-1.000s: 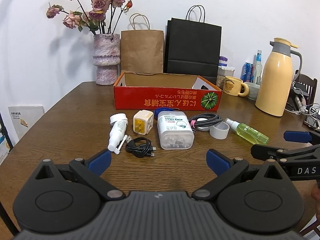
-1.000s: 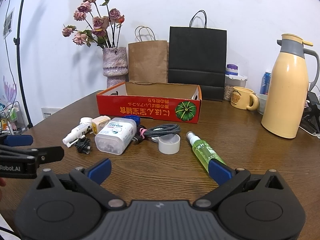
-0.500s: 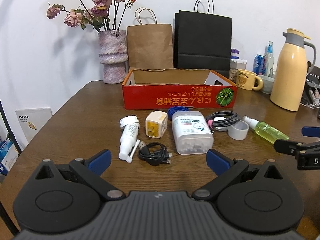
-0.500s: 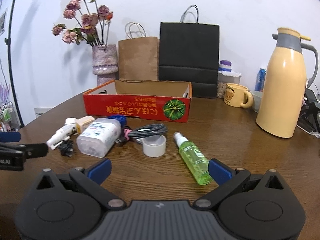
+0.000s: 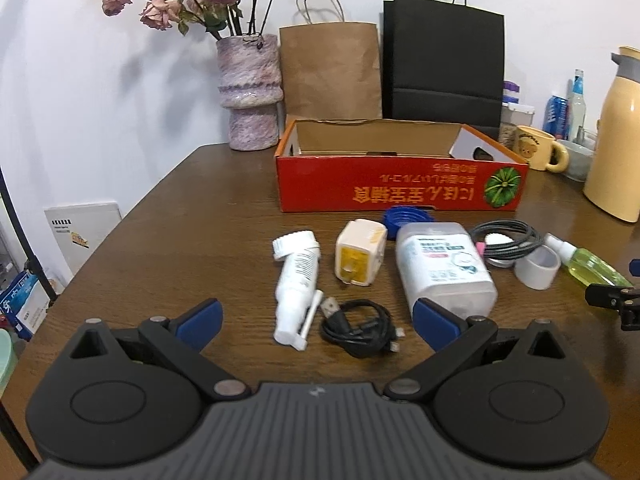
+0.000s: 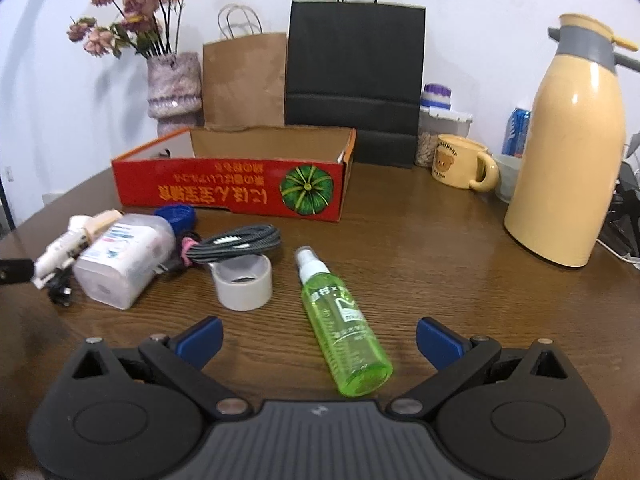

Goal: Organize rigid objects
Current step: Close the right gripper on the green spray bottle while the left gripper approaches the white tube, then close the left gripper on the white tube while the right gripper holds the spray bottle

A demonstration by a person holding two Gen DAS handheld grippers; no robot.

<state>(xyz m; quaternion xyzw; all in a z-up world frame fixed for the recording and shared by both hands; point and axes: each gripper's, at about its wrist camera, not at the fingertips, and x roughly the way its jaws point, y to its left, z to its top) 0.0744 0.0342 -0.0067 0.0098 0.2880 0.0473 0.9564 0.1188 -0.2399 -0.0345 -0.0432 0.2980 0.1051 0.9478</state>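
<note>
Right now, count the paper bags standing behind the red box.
2: a brown paper bag beside the vase, and a black paper bag to its right. None seem hidden.

The box (image 5: 400, 188) is red outside with yellow upside-down lettering and a green pumpkin picture, plain brown cardboard inside, and it sits on a dark brown wood-grain table (image 5: 180, 240). In front of it lie a white tube (image 5: 296, 288), a cream plug (image 5: 360, 256) with a yellow face, a black cord (image 5: 360, 328), a clear tub (image 5: 444, 268) with a white, blue and red label, a grey braided cable (image 6: 236, 246), a white tape roll (image 6: 243, 282), a blue lid (image 6: 176, 216) and a bright green spray bottle (image 6: 344, 328) with a white nozzle. Behind stand a mottled purple-white vase (image 5: 250, 92) of faded pink roses, a brown bag (image 5: 330, 72), a black bag (image 6: 354, 80), a yellow bear mug (image 6: 460, 162) and a cream flask (image 6: 572, 140) with a grey collar; both grippers have black bodies with blue fingers (image 6: 200, 340).
</note>
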